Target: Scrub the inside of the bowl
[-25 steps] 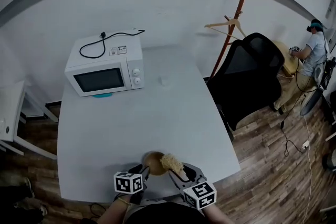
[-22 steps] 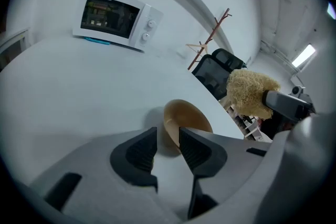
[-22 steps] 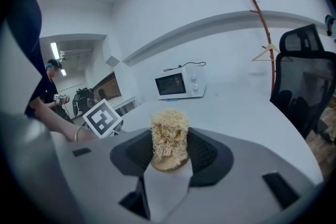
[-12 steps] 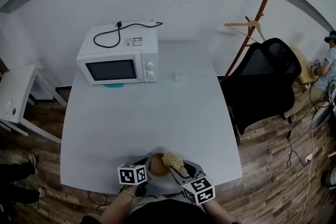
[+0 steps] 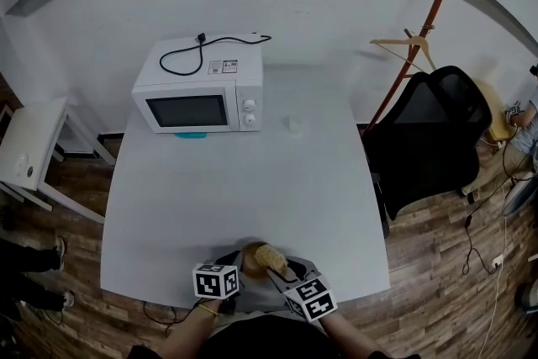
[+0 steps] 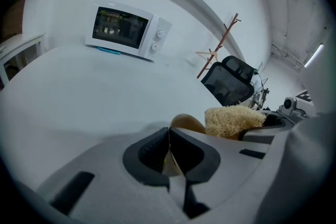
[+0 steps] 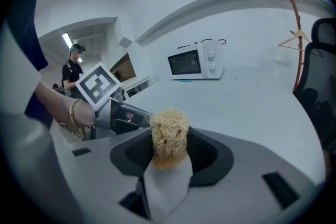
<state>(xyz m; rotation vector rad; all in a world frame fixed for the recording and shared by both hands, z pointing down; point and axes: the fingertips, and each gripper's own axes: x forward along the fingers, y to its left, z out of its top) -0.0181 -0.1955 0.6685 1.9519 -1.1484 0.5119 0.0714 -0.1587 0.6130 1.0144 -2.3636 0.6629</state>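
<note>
A small brown bowl [image 5: 250, 258] sits at the table's near edge. My left gripper [image 5: 237, 266] is at its left side. In the left gripper view the jaws are closing, and the bowl's thin rim [image 6: 171, 157] is pinched between the pads of the left gripper [image 6: 169, 153]. The bowl's body [image 6: 187, 123] shows just beyond them. My right gripper [image 5: 279, 266] is shut on a pale straw-coloured loofah scrubber [image 5: 268, 256], which rests over the bowl's right part. The scrubber [image 7: 169, 135] stands upright between the right gripper's [image 7: 168, 153] pads.
A white microwave [image 5: 202, 98] with a black cable on top stands at the table's far left. A small white object [image 5: 294, 124] lies to its right. A black office chair [image 5: 430, 139] and a wooden coat rack [image 5: 420, 25] stand to the right, and a white side table [image 5: 29, 149] to the left.
The head view has swung, so the microwave and table sit further right in the picture. Both grippers stay at the bowl, with the left one drawn in against its rim.
</note>
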